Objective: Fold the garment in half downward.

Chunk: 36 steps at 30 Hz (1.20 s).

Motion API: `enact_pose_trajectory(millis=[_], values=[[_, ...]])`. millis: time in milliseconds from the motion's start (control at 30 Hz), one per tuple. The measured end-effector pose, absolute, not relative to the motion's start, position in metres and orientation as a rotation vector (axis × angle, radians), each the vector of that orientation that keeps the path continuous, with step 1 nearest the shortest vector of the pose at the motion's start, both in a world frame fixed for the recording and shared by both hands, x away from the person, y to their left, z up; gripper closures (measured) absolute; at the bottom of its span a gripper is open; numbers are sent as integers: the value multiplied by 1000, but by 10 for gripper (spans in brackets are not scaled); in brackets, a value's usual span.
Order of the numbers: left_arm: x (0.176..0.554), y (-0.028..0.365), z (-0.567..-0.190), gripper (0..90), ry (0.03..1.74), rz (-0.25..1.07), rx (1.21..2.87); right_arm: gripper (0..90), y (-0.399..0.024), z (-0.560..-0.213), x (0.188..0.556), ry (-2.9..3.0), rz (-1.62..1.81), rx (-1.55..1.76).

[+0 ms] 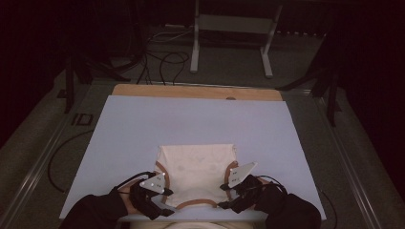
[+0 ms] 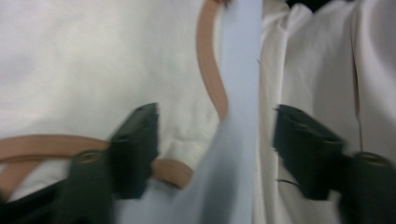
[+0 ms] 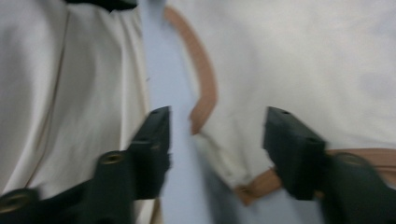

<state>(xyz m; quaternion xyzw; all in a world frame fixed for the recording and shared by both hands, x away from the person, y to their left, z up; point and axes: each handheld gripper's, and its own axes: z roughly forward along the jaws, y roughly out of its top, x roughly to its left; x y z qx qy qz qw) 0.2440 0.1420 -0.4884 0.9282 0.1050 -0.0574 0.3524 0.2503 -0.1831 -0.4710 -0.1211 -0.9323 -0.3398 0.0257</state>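
Dim room beyond a table (image 1: 119, 124) covered with a pale lilac sheet, bare wood strip along its far edge; white frame legs (image 1: 195, 43) and loose black cables (image 1: 162, 59) on the grey floor behind. From the high view: cream garment (image 1: 198, 171) with tan trim spread flat near the table's near edge, between both hands. Left gripper (image 1: 165, 202) at the garment's near left corner, grey three-cornered plate on top, held by a dark-sleeved hand (image 1: 129, 200). Right gripper (image 1: 224, 200) at the near right corner, likewise plated, held by the other hand (image 1: 272, 198).

From the left gripper view: left gripper (image 2: 215, 149) with jaws spread wide apart, released, nothing between the pads. Garment (image 2: 93, 70) lying under and beyond one jaw, tan trim (image 2: 212, 70) curving along its edge, corner of the hem just beside that jaw. Strip of lilac sheet between the jaws; pale fabric (image 2: 317, 60) of the person's clothing behind the other jaw.

From the right gripper view: right gripper (image 3: 217, 149) also released, jaws well apart, gripping nothing. Garment (image 3: 303, 65) corner with tan trim (image 3: 203, 79) lying in the gap, nearer one jaw; pale clothing (image 3: 70, 93) behind the other. Both close views blurred.
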Motion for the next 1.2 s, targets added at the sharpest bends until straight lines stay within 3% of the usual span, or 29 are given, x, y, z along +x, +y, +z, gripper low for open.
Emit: enact_pose_trajectory(millis=[100,267,333,1200], values=[[248,141,-484,184,300,-147,2374,278,-185,-465,256,-2889,-1093,-438],[253,139,-480,46,300,-107,2376,137,-190,-458,263,-2886,-1165,-480],[255,138,-479,8,296,-105,2373,141,-191,-456,264,-2883,-1196,-509],[289,151,-443,1,364,34,2276,102,-200,-433,298,-2886,-1415,-658]])
